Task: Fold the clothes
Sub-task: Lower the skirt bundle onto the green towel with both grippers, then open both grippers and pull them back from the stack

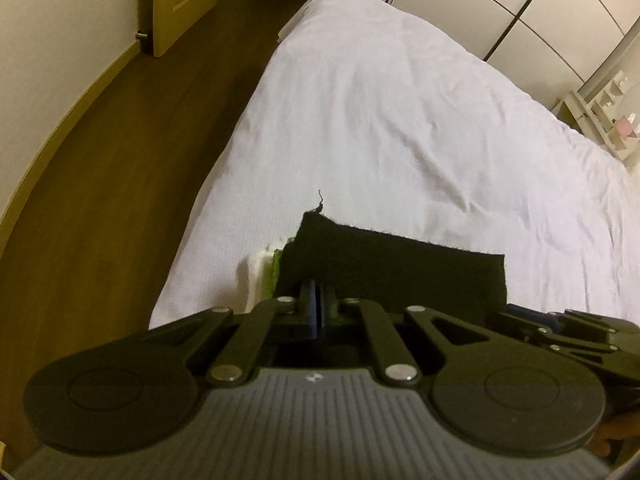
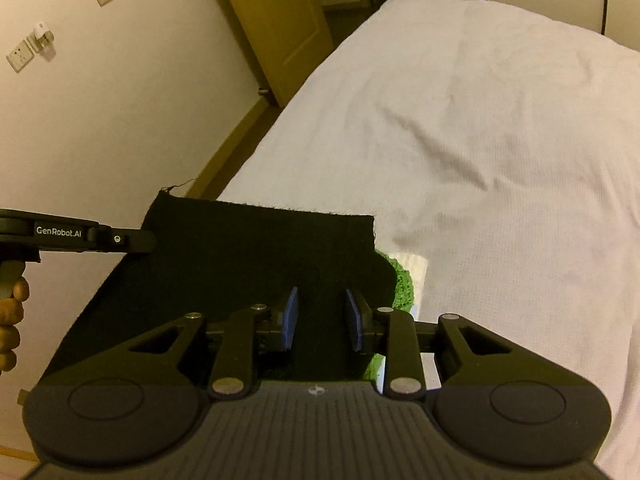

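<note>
A black cloth (image 1: 396,268) is held above the white bed (image 1: 400,120). My left gripper (image 1: 319,304) is shut on the cloth's left corner, where a loose thread sticks up. In the right wrist view the black cloth (image 2: 260,256) hangs flat in front of the camera. My right gripper (image 2: 321,316) is open, its blue pads (image 2: 291,318) standing apart on either side of the cloth's lower edge. The left gripper (image 2: 132,239) reaches in from the left onto the cloth's upper corner.
A green item (image 2: 402,284) and a white folded item (image 2: 416,268) lie on the bed (image 2: 480,140) under the cloth. Dark wood floor (image 1: 120,180) and a door (image 1: 180,0) are left of the bed. Wardrobe panels (image 1: 520,0) and a shelf (image 1: 608,120) are at right.
</note>
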Demonstrator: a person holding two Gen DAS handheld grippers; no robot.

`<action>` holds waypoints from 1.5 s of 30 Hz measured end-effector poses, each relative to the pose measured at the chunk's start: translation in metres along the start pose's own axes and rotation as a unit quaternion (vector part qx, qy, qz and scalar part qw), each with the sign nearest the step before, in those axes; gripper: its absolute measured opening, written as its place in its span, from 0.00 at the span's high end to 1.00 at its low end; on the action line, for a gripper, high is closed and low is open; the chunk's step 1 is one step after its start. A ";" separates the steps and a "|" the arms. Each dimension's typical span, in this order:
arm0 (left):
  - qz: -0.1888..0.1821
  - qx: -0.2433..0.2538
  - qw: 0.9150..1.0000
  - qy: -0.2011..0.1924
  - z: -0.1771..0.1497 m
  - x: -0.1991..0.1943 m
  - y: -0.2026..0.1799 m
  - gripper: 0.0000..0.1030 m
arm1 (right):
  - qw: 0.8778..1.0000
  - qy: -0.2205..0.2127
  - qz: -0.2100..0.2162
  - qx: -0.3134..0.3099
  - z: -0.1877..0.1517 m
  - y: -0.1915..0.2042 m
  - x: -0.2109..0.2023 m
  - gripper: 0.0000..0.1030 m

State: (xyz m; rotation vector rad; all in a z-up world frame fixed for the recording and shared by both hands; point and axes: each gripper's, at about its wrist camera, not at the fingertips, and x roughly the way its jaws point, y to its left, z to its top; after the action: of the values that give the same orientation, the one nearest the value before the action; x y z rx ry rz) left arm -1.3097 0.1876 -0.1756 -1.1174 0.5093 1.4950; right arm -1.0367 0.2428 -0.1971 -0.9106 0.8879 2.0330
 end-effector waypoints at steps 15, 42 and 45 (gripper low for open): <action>0.022 0.055 0.998 0.031 -0.063 -0.077 -0.043 0.94 | 0.999 -0.034 0.023 0.011 -0.042 0.019 -0.083 0.67; 0.136 0.050 0.989 -0.009 -0.148 -0.171 -0.083 0.55 | 0.998 -0.054 -0.032 -0.010 -0.115 0.076 -0.153 0.16; 0.150 0.051 0.987 -0.017 -0.157 -0.188 -0.095 0.45 | 0.998 -0.054 -0.028 0.000 -0.123 0.076 -0.170 0.12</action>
State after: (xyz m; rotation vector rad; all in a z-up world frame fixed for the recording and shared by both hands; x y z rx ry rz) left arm -1.1831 -0.0120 -0.0616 -0.9638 0.7483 1.7220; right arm -0.9786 0.0507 -0.1008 -0.8083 0.7947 2.0153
